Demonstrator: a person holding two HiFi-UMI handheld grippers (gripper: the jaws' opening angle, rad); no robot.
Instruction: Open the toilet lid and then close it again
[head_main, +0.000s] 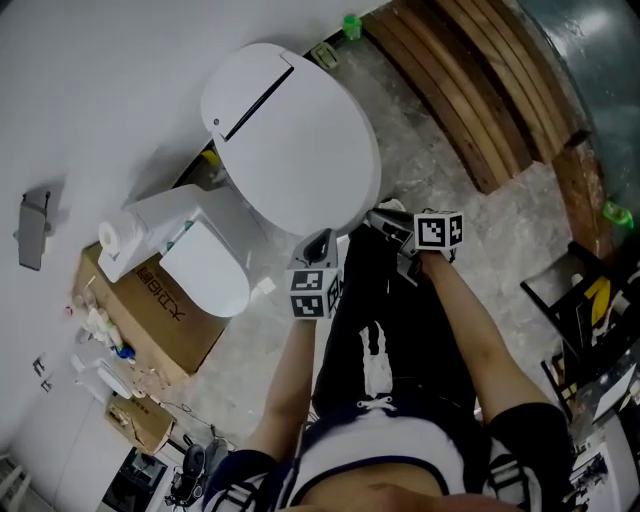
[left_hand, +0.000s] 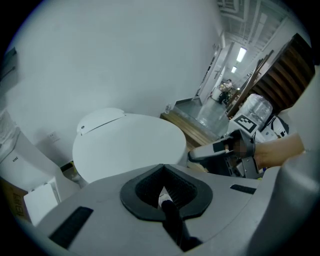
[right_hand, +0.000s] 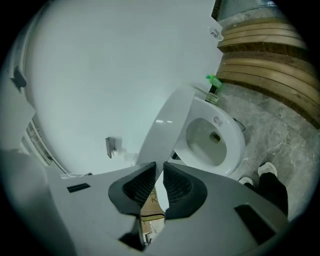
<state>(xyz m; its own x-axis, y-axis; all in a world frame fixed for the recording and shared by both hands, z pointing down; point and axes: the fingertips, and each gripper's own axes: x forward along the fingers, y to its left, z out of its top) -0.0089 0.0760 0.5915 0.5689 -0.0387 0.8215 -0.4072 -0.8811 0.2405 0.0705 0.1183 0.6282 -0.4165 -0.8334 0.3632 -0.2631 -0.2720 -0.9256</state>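
The white toilet lid (head_main: 290, 140) stands lifted off the bowl. In the right gripper view I see the lid (right_hand: 167, 130) edge-on, tilted up, with the open bowl (right_hand: 215, 140) beside it. My right gripper (right_hand: 159, 182) is shut on the lid's front rim, which runs down between its pads. In the head view that right gripper (head_main: 385, 218) sits at the lid's lower right edge. My left gripper (head_main: 318, 243) is shut and empty at the lid's front edge, and whether it touches I cannot tell. The left gripper (left_hand: 163, 192) looks across the lid's top (left_hand: 130, 145) toward the right gripper (left_hand: 197, 154).
A cardboard box (head_main: 150, 310) and a paper roll (head_main: 120, 235) stand left of the toilet, against the white wall. Wooden slats (head_main: 470, 80) run along the right, past a green bottle (head_main: 351, 25). The person's legs in black (head_main: 380, 330) stand right in front of the bowl.
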